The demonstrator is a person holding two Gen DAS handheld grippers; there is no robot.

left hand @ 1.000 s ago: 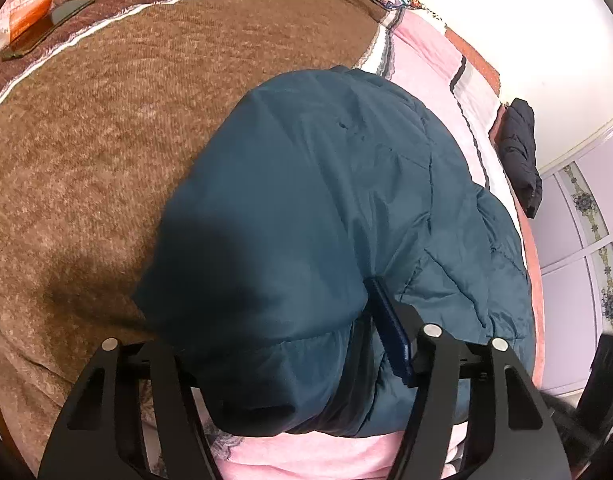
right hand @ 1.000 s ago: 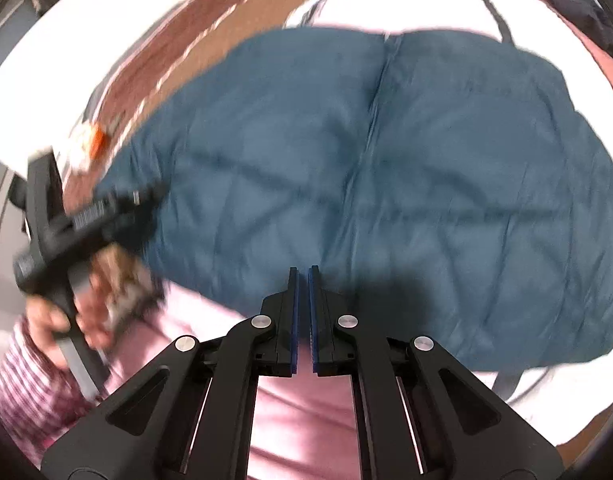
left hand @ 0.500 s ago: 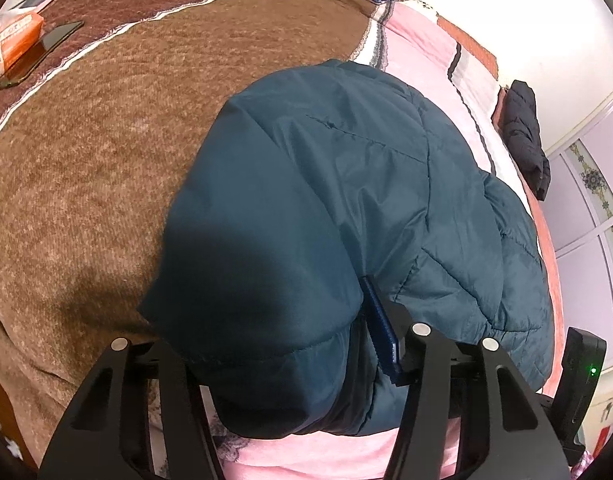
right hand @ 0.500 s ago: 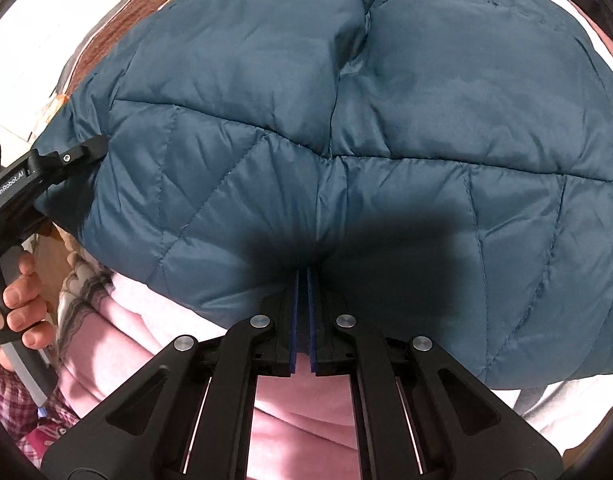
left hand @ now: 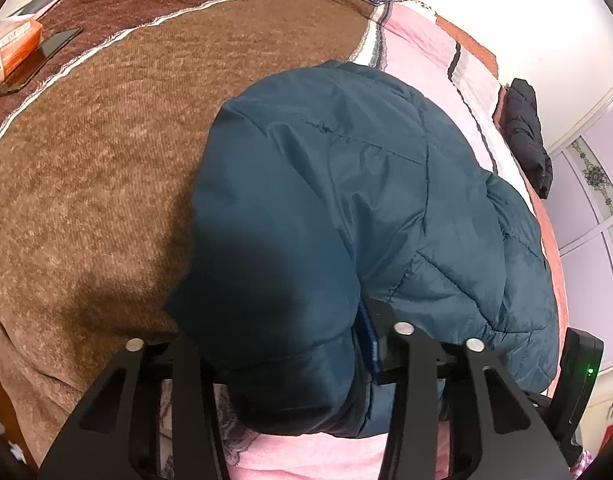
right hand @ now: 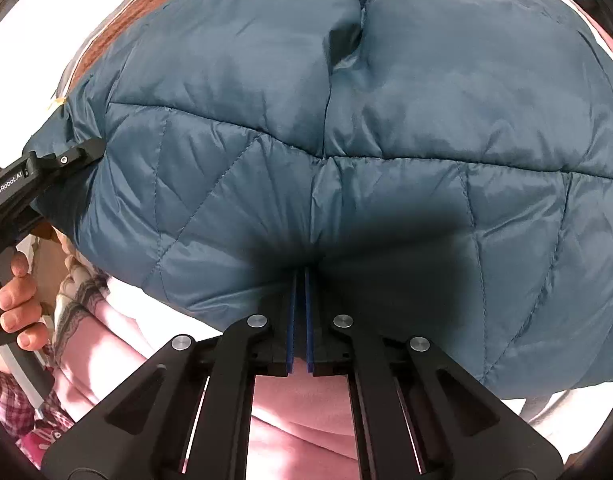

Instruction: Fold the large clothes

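Observation:
A teal quilted puffer jacket (left hand: 346, 180) lies bunched on the bed and fills most of the right wrist view (right hand: 386, 100). My left gripper (left hand: 274, 328) straddles a thick folded bulge at the jacket's near corner. Its jaws are closing, and the blue pad (left hand: 370, 340) presses into the fabric; the other pad is hidden under the bulge. The same gripper's finger (right hand: 66, 158) meets the jacket's left corner in the right wrist view. My right gripper (right hand: 300, 274) is shut on the jacket's near hem, where the fabric puckers at the tips.
A brown blanket (left hand: 106, 160) covers the bed's left, with pink bedding (right hand: 298, 432) under the near edge. An orange box (left hand: 14, 40) and a dark phone (left hand: 42, 56) lie far left. A black garment (left hand: 526, 128) lies by the wardrobe doors (left hand: 594, 184). A hand (right hand: 14, 304) grips the left handle.
The right gripper has sunk closer, so the jacket now fills its view. The left jaws have narrowed around the jacket's bulge.

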